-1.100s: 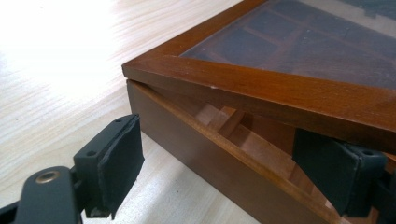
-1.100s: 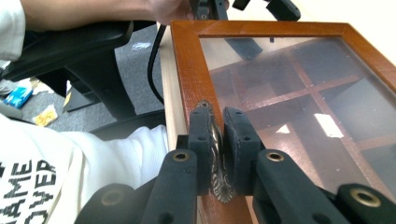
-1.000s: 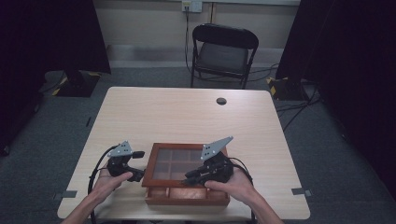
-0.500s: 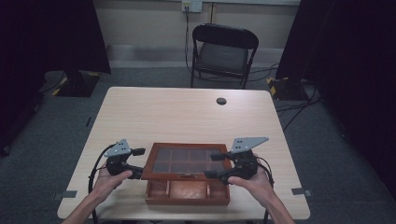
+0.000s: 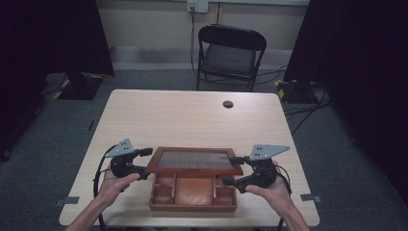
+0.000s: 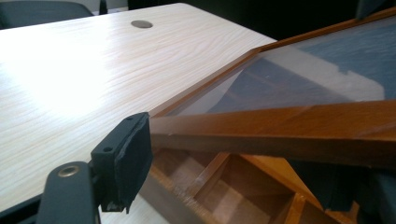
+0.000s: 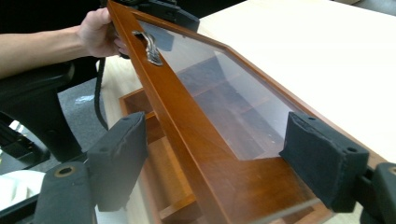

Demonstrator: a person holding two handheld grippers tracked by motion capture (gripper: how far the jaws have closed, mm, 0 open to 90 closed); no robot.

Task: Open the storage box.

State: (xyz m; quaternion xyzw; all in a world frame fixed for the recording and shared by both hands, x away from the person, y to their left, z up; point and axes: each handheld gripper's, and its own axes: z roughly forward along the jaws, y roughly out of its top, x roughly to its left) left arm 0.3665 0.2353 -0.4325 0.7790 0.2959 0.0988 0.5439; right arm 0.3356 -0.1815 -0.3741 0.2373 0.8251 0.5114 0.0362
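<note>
While the glass lid (image 5: 194,160) stands half raised over the wooden box (image 5: 192,192), your left tool (image 5: 143,163) meets its left corner, grip unclear. Your right tool (image 5: 233,169) straddles the right corner, jaws spread, so each end is supported against twisting above the surface (image 5: 192,120).

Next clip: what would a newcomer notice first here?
A wooden box at the table's near edge, its glass lid raised partway over the compartments. The left gripper and right gripper flank the lid's two ends, jaws astride its wooden frame. Beyond the table stands a black folding chair.
</note>
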